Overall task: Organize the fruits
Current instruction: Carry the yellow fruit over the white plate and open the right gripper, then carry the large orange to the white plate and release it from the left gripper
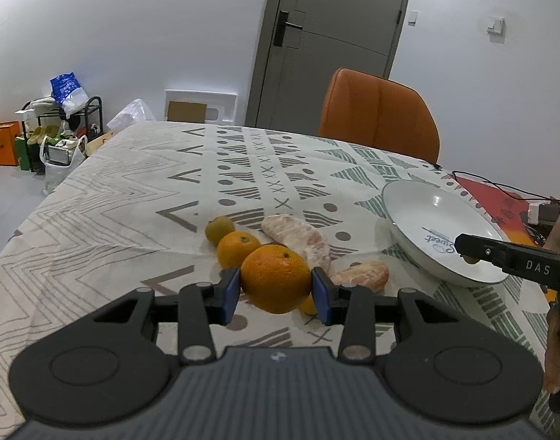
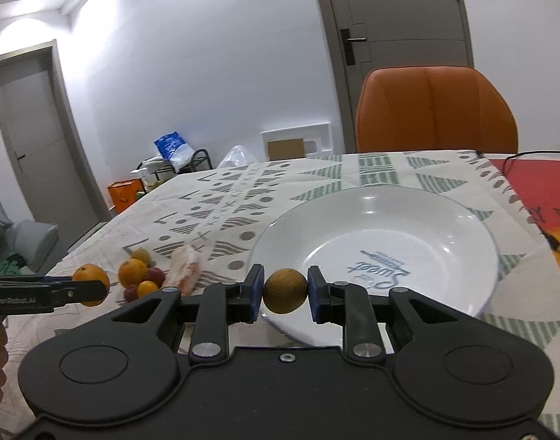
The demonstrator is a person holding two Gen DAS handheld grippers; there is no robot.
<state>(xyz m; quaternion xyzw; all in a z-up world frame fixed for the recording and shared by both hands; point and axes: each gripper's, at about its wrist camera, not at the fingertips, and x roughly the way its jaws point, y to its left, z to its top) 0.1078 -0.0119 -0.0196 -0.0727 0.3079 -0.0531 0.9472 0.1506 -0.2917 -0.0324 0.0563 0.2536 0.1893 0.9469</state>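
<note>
Patterned tablecloth (image 1: 133,190) | left tongs (image 1: 276,288) grip orange (image 1: 276,278) | fruit beneath mostly hidden

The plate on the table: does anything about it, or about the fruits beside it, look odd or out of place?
The white plate is upright, undamaged and holds no fruit. The peeled pomelo segments lie bare on the tablecloth among whole oranges, which looks untidy. Nothing is spilled.

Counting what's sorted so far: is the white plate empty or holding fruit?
Empty: the white plate shows only bare glaze and printed lettering; nothing lies in it.
</note>
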